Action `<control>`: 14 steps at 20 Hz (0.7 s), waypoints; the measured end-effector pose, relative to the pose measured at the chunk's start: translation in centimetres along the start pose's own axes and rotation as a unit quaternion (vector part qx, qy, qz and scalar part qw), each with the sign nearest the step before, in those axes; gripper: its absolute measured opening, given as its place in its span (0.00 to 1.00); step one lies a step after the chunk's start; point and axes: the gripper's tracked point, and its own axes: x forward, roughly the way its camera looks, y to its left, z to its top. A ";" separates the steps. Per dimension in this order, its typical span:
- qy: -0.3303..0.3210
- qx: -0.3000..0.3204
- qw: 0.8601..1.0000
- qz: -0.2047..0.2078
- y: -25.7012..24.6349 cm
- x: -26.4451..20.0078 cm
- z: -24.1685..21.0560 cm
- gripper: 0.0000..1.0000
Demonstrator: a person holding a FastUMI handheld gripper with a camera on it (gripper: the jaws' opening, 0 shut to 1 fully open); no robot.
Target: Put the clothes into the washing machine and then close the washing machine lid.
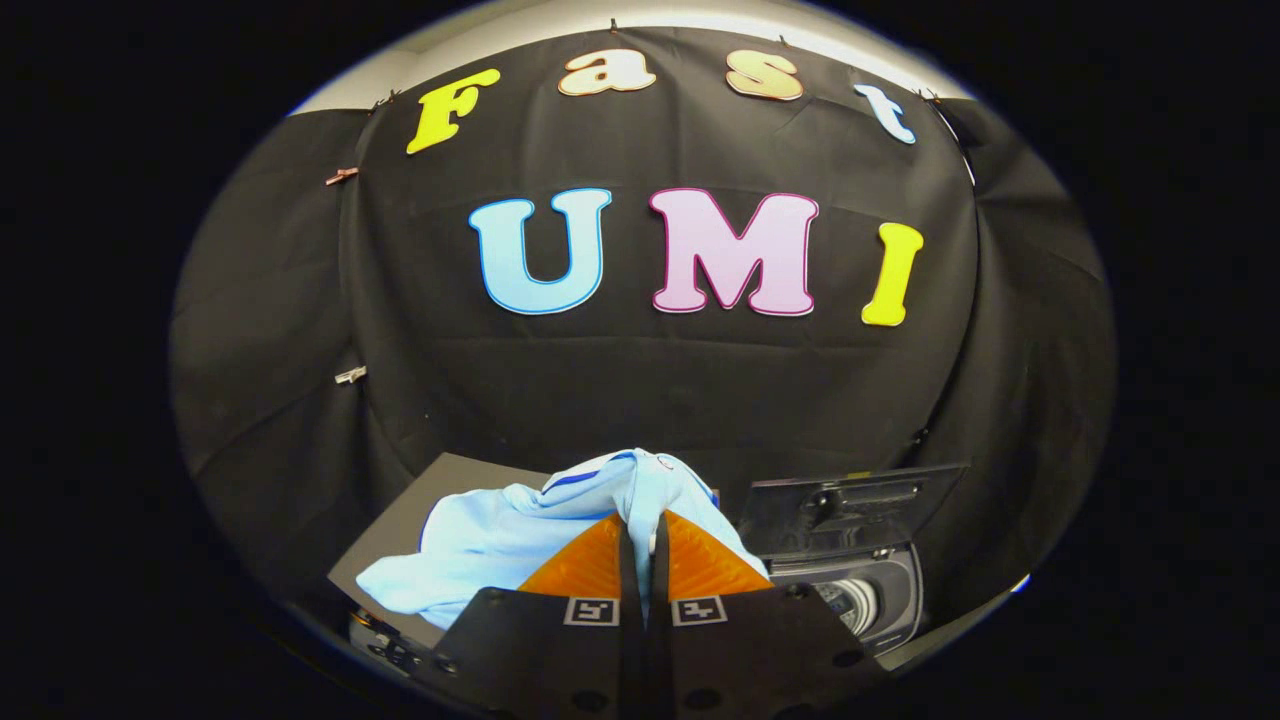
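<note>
One gripper (645,535) clenched on one pale-blue garment (500,540) — lifted, one washing machine (870,595) beyond, lid (850,510) up

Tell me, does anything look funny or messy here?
Nothing broken or spilled. The tongs are shut on a light blue shirt, which hangs bunched over a grey board. The washer, to the right, has its lid standing open.
</note>
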 end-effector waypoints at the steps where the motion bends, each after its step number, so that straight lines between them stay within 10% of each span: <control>1: 0.005 0.010 1.000 -0.001 -1.2 0.0 -0.2 0.04; 14: -0.005 0.049 0.999 -0.001 -19.1 -0.8 0.8 0.04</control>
